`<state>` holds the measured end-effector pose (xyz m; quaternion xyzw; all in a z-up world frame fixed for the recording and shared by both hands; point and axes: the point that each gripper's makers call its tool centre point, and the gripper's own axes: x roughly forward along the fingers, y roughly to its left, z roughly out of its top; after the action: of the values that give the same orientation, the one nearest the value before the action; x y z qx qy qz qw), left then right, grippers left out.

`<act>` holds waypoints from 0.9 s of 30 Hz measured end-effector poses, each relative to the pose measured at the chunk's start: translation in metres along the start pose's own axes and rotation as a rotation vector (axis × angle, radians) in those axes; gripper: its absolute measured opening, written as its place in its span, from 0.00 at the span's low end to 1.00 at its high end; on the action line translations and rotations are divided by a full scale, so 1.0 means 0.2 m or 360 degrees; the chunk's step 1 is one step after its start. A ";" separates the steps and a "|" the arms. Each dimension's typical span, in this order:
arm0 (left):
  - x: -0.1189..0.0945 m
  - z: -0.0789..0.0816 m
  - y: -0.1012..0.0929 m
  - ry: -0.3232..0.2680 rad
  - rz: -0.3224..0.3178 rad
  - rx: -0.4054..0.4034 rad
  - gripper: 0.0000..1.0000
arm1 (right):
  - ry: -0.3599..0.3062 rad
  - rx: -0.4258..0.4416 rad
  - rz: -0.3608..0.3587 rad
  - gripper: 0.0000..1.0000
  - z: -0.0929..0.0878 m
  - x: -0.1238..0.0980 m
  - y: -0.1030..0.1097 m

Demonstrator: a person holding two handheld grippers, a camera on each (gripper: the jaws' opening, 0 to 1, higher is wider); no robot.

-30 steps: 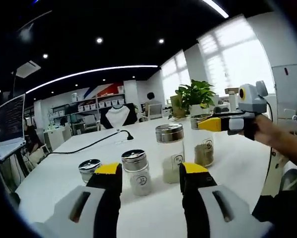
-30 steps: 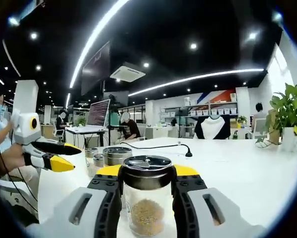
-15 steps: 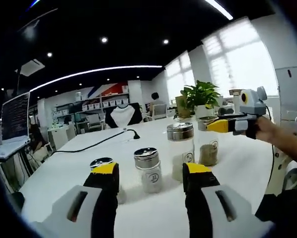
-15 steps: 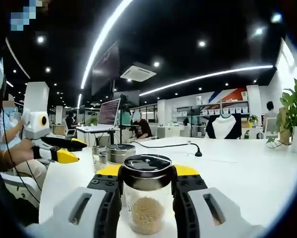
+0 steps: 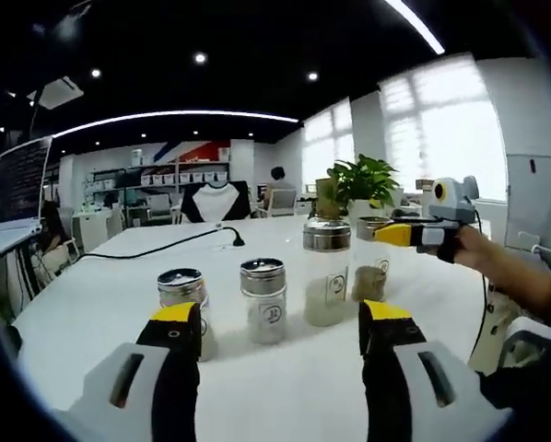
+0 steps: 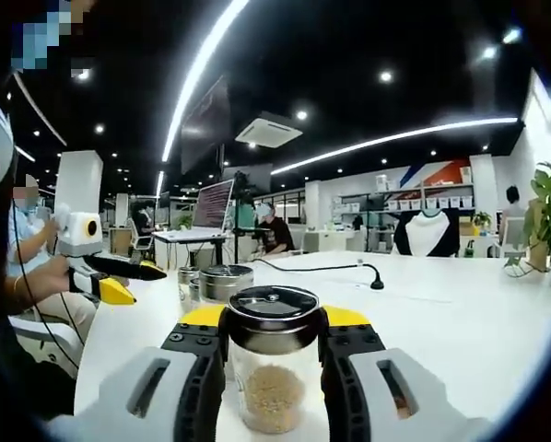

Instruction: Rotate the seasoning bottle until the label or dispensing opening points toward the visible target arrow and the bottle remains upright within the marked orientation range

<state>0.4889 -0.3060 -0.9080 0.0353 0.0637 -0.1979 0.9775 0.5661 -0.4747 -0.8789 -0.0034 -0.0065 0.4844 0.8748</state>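
Observation:
A row of metal-lidded glass seasoning bottles stands on the white table (image 5: 82, 313). In the left gripper view they are a short one (image 5: 183, 293), another short one (image 5: 263, 300) and a tall one (image 5: 326, 273). At the far end, a bottle of brown grains (image 5: 371, 269) is held near its lid by my right gripper (image 5: 392, 234). My left gripper (image 5: 281, 315) is open in front of the row, touching nothing. In the right gripper view my right gripper (image 6: 274, 319) is shut on the upright brown-grain bottle (image 6: 272, 391). The left gripper (image 6: 105, 281) hovers to its left.
A potted plant (image 5: 361, 180) stands behind the bottles. A black cable with a small stand (image 6: 375, 278) crosses the table's far side. A person's hand and arm (image 5: 501, 267) reach in from the right. Other bottles (image 6: 220, 281) sit behind the held one. Desks and people are far back.
The left gripper's view has drifted, so the bottle row now sits more centred between its jaws, which stand a little wider. The right gripper stays shut on its bottle.

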 end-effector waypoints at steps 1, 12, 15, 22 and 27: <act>0.00 -0.01 0.01 0.0024 0.0026 0.0041 0.74 | 0.0000 0.0001 0.0003 0.37 0.00 0.00 0.00; -0.04 0.00 0.00 0.0009 -0.0040 0.0051 0.78 | 0.0006 -0.0031 0.0086 0.36 0.00 0.00 -0.01; -0.05 0.00 0.01 0.0004 -0.0036 0.0058 0.82 | 0.0013 -0.0035 0.0124 0.37 0.00 0.00 -0.01; -0.05 -0.02 0.00 0.0053 -0.0057 0.0122 0.98 | 0.0022 -0.0013 0.0146 0.37 0.00 -0.01 -0.01; -0.07 0.07 -0.05 -0.0116 -0.0154 0.0044 0.99 | 0.0043 -0.0047 0.0136 0.37 0.00 0.00 -0.01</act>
<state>0.4735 -0.3114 -0.8922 0.0385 0.0270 -0.2468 0.9679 0.5680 -0.4767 -0.8794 -0.0231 -0.0016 0.5211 0.8532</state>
